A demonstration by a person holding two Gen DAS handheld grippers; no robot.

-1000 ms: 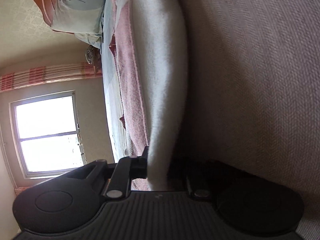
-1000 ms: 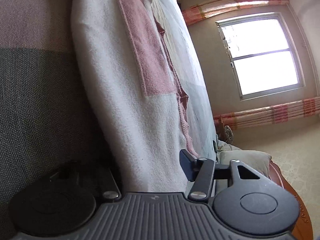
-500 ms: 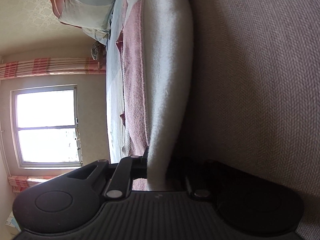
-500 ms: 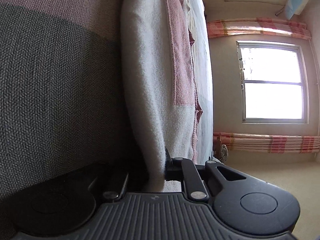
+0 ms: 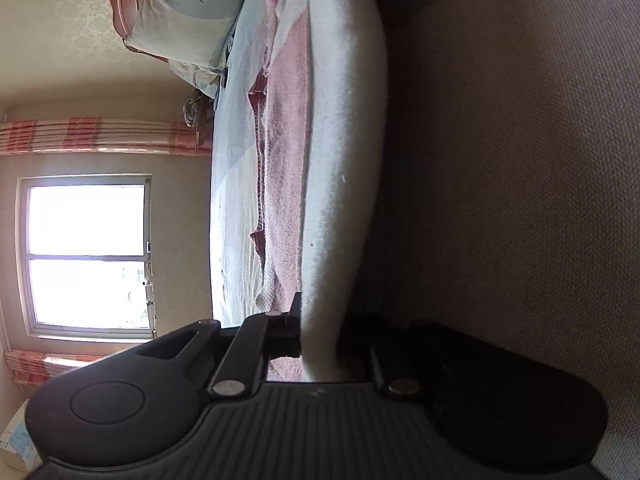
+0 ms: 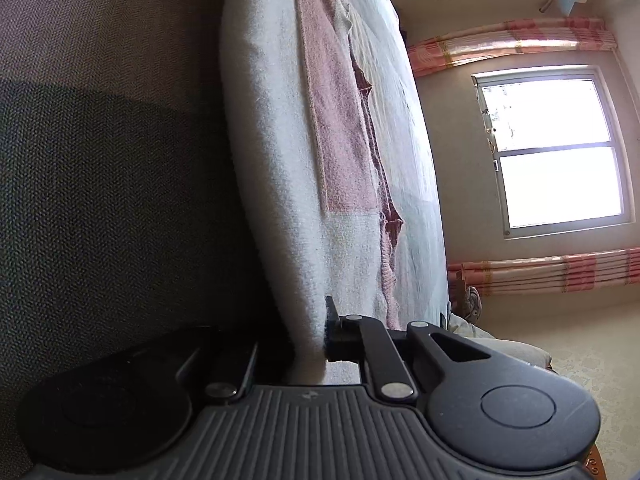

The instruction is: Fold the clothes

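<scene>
left gripper [image 5: 320, 340]: jaws clamped on the white folded edge of the sweater [image 5: 344, 160]; one finger [image 5: 294, 332] visible on the pink side, the other buried in shadow under the fabric.
right gripper [image 6: 310, 344]: jaws clamped on the same white fold of the sweater [image 6: 276, 140]; one finger [image 6: 334, 334] pressed to the fabric, the opposite one dark and mostly hidden.
sweater: white knit with a pink panel [image 6: 340, 128], doubled over into a thick rounded fold, lay stretched between the two grippers, resting on the bed. Pink panel also showed in the left view [image 5: 286, 184], ribbed darker-pink edge beside it.
bed: grey-brown woven cover [image 5: 520, 200] on one side of the fold, same cover in the right view [image 6: 100, 160]; pale blue-white sheet [image 5: 236, 200] on the other side.
cameras: both views rolled sideways, so the bed surface ran vertically.
pillow [image 5: 192, 12]: pale, printed "DREAMCITY", at the head of the bed against an orange wooden headboard [image 5: 120, 0].
room: bright window [image 6: 556, 152] with pink striped curtains [image 6: 512, 44] above and below it in the frame; same window in the left view [image 5: 88, 256].
</scene>
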